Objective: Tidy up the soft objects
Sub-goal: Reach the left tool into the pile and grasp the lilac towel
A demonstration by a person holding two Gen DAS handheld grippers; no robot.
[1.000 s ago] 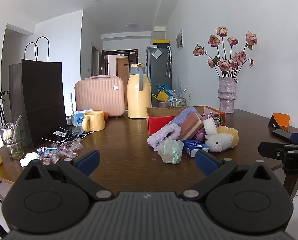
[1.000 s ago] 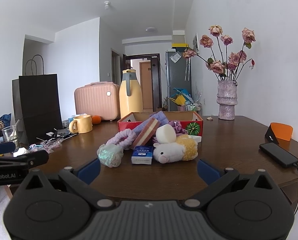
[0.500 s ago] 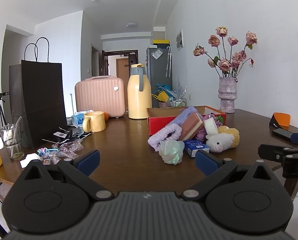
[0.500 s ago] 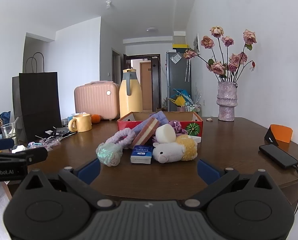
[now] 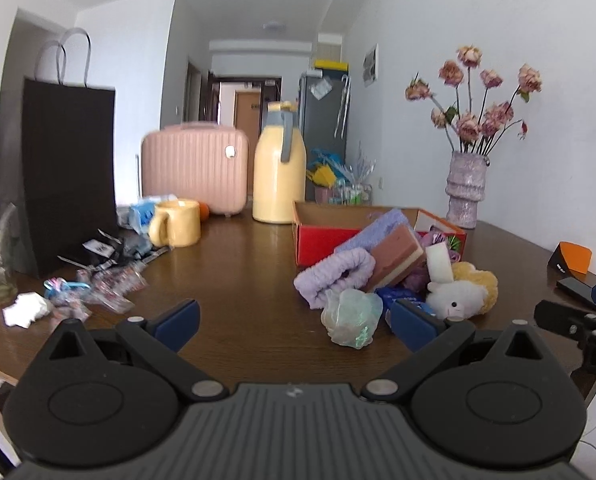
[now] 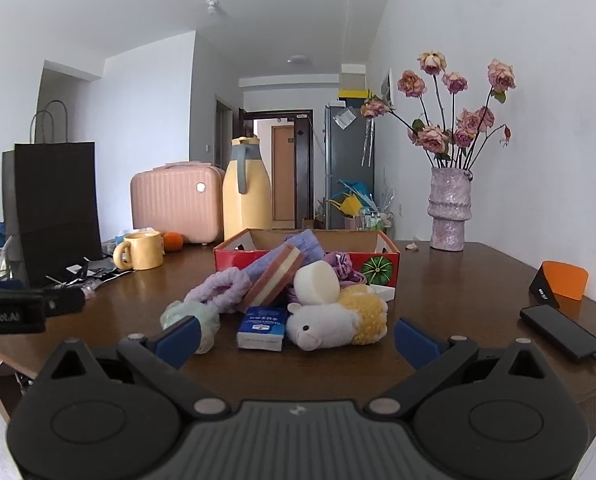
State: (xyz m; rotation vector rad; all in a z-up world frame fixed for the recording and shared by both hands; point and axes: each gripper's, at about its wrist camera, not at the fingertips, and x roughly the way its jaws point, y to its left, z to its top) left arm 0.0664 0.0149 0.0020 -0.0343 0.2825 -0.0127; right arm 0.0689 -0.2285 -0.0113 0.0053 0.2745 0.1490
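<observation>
A pile of soft things lies on the brown table in front of a red cardboard box (image 6: 378, 266) (image 5: 322, 240): a white and yellow plush sheep (image 6: 334, 320) (image 5: 458, 292), a pale green mesh puff (image 5: 352, 316) (image 6: 190, 316), a lilac headband (image 6: 222, 290) (image 5: 334, 274), a pink and cream sponge (image 6: 276, 274) (image 5: 398, 250), a white round sponge (image 6: 318, 282) and a blue tissue pack (image 6: 262, 326). My left gripper (image 5: 294, 320) is open, short of the puff. My right gripper (image 6: 296, 336) is open just before the tissue pack and sheep.
A yellow mug (image 5: 176, 224), a yellow thermos (image 5: 280, 176), a pink case (image 5: 194, 172) and a black paper bag (image 5: 66, 168) stand at the left and back. A vase of roses (image 6: 448, 208), an orange-black object (image 6: 562, 284) and a black phone (image 6: 560, 330) are at the right.
Both grippers have moved forward over the table toward the pile, so it looms larger. Their jaws stay open.
</observation>
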